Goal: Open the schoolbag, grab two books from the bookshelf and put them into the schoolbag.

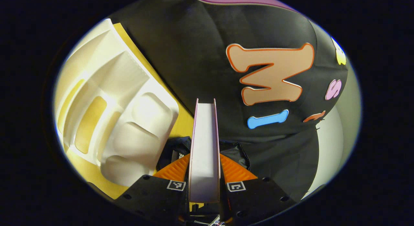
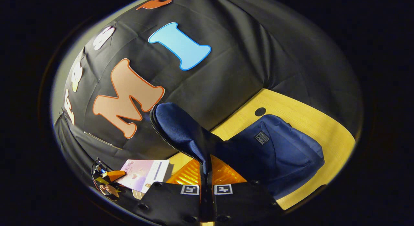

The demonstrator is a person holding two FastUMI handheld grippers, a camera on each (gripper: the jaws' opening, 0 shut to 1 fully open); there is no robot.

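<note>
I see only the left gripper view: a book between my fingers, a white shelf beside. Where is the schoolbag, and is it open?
Observer: The right gripper view shows the schoolbag lying on the table.
Operator: Is it open?
Observer: The right gripper is shut on its flap, which stands lifted.
Operator: Is my book near it?
Observer: The left gripper holds the book to the left of the flap, apart from the bag.

A yellow wood-grain tabletop point(image 2: 310, 122) carries a small round black hole point(image 2: 260, 111) near its far edge. The black cloth booth wall point(image 1: 200, 57) hangs directly behind the tabletop. A pale plain wall surface point(image 1: 333, 141) is visible beyond the cloth's edge.
</note>
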